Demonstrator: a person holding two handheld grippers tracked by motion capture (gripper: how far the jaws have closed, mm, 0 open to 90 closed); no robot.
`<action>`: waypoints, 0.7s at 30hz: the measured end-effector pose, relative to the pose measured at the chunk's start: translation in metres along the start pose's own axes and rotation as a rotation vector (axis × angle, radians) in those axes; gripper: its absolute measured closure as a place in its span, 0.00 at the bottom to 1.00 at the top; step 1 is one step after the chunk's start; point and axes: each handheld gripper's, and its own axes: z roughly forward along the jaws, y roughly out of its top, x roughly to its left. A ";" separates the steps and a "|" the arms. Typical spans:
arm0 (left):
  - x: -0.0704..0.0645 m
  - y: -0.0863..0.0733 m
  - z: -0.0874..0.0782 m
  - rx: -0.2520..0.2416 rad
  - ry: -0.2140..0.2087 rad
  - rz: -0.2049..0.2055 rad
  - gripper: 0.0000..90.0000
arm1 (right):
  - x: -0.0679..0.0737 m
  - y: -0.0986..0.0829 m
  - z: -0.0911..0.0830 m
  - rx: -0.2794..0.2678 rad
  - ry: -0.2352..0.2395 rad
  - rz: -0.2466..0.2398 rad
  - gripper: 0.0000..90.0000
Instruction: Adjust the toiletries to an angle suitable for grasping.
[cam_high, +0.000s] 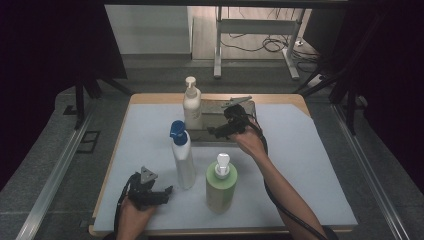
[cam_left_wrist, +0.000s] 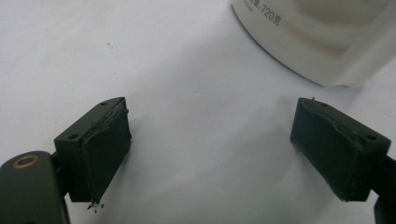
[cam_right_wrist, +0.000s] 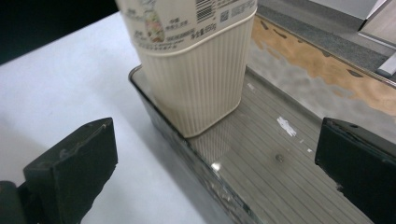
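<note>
Since the cream pump bottle (cam_right_wrist: 196, 70) already stands upright at the tray's (cam_right_wrist: 289, 177) left end and the right gripper (cam_high: 226, 128) hovers beside it with jaws wide and empty, I'd keep them spread and back out straight, while the left gripper (cam_high: 152, 192) waits wide open near the blue-capped bottle (cam_high: 182, 155).
</note>
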 end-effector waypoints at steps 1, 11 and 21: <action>0.000 0.000 0.000 0.000 0.000 0.000 0.14 | 0.001 0.000 -0.002 0.016 0.002 -0.011 0.00; 0.000 0.000 0.000 0.000 0.000 0.000 0.14 | 0.006 -0.007 -0.022 0.017 -0.001 0.008 0.00; 0.000 0.000 0.000 0.000 0.001 0.000 0.14 | 0.002 -0.022 -0.040 0.024 0.001 0.067 0.00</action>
